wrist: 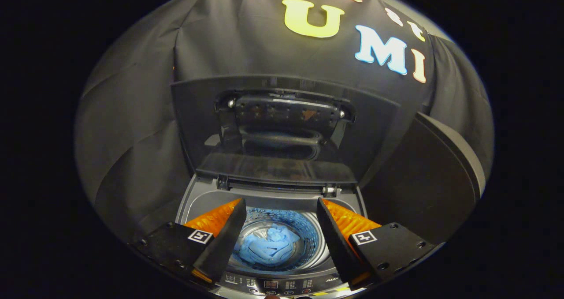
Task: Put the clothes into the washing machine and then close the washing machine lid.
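A grey top-loading washing machine [200,193] stands below and ahead of me, its lid [282,127] raised upright at the back. Blue clothes [269,246] lie crumpled at the bottom of the drum [308,233]. My gripper [280,205] hovers above the drum opening, open, with nothing between its fingers. The clothes show down through the gap between the two fingers. The control panel [273,285] runs along the machine's near edge, just under the fingers.
Black cloth walls close in the booth behind and to the left of the machine. A dark rounded panel [423,175] stands right of the machine, close to the raised lid.
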Tool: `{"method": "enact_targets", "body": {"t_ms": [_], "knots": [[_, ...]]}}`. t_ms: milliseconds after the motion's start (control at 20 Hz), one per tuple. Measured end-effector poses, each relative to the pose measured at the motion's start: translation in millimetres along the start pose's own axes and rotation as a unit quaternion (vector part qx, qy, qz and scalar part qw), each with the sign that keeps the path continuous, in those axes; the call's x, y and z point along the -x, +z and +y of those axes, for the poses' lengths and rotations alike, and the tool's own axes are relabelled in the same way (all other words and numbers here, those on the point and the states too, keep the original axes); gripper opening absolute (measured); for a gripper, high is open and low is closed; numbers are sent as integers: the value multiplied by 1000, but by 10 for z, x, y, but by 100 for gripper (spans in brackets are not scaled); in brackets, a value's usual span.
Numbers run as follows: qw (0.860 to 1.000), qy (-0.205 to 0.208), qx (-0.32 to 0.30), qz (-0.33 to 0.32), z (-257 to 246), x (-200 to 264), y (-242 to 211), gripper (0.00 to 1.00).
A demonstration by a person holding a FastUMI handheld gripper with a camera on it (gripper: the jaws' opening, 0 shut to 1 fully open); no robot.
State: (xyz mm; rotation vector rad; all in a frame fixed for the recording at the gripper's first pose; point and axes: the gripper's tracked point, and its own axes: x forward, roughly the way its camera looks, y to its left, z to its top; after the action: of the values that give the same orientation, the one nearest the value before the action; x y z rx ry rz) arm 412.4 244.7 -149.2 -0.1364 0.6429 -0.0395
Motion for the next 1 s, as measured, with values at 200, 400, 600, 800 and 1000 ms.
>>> {"method": "enact_targets", "body": {"t_ms": [200, 400, 600, 800, 1000], "knots": [[998, -13, 10, -63, -36, 230, 421, 98], [992, -23, 13, -121, -93, 342, 892, 98], [988, -19, 9, -150, -39, 327, 1218, 98], [986, -23, 3, -167, -15, 250, 1503, 98], [986, -24, -7, -168, -35, 51, 1704, 98]]}}
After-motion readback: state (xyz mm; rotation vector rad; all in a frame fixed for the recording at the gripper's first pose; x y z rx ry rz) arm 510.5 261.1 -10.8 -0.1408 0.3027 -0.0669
